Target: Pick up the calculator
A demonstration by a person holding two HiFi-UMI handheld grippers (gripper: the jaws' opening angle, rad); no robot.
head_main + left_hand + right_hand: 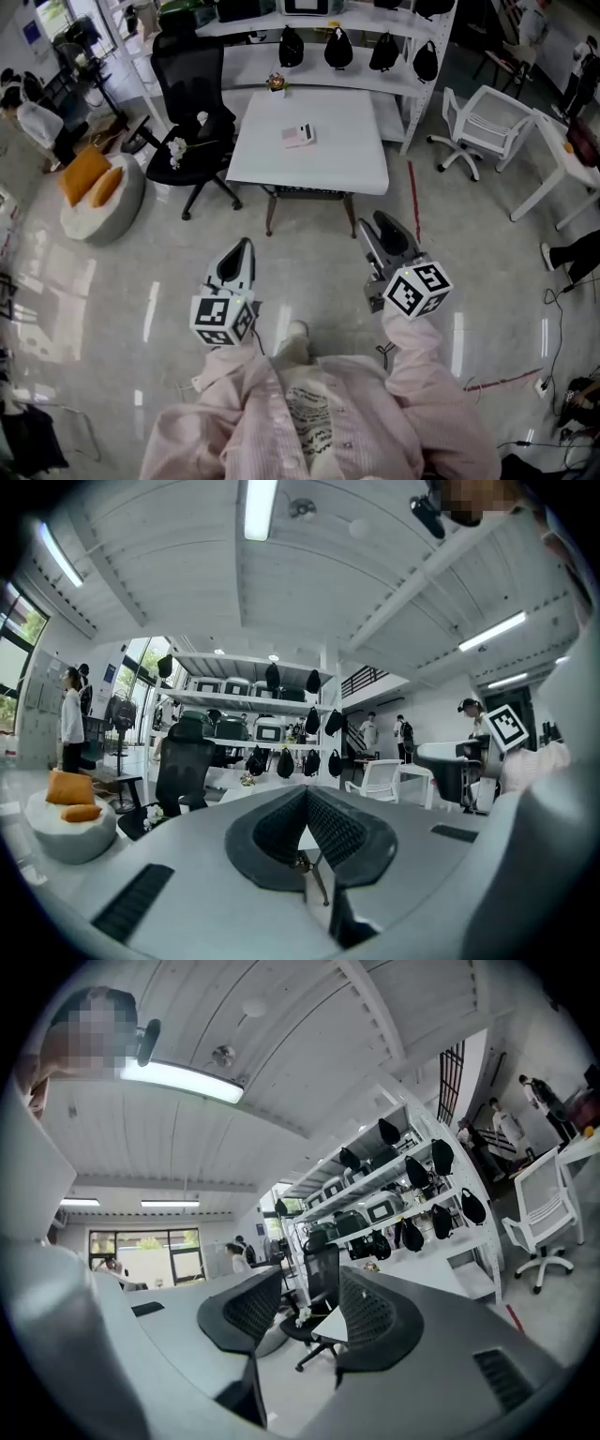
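Far across the shiny floor stands a white bench. The calculator lies flat on it, a bit left of the middle, with bare top all round it. It looks small, light and stiff. Its smooth plastic may slip, so I think it is best to pinch it by its two long edges and not squeeze hard on the keys. A little plant sits at the far edge, and a black chair stands left of the bench. Both tools are well apart from the bench, held out about level over the floor. The left tool has its jaws together with nothing in them. The right tool has its jaws apart and empty
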